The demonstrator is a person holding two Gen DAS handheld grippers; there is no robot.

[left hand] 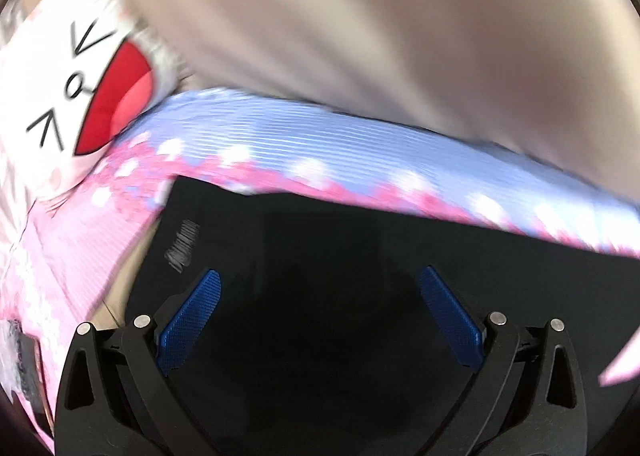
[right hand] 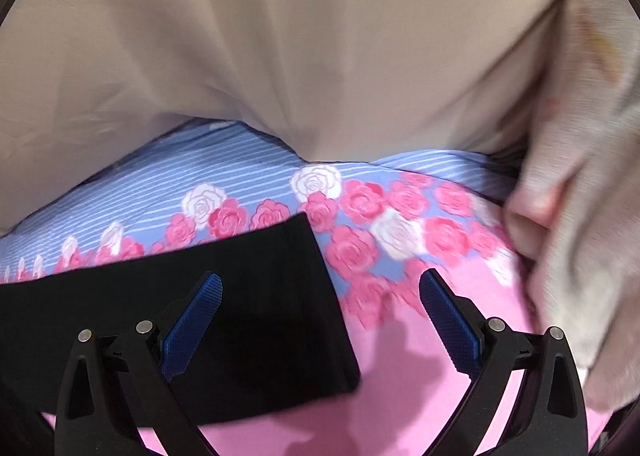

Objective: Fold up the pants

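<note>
Black pants (left hand: 360, 296) lie flat on a pink and blue rose-print bedsheet (left hand: 320, 159); a small grey logo sits near their left edge. My left gripper (left hand: 320, 292) is open just above the black fabric, holding nothing. In the right wrist view the pants (right hand: 248, 296) end in a straight right edge. My right gripper (right hand: 320, 292) is open over that edge, its left finger above the pants, its right finger above the pink sheet (right hand: 400, 376). It holds nothing.
A beige blanket (right hand: 300, 47) is bunched along the far side of the bed and shows in the left wrist view too (left hand: 380, 35). A white cartoon-face pillow (left hand: 80, 67) lies at the far left. A pale fuzzy throw (right hand: 580, 195) lies at the right.
</note>
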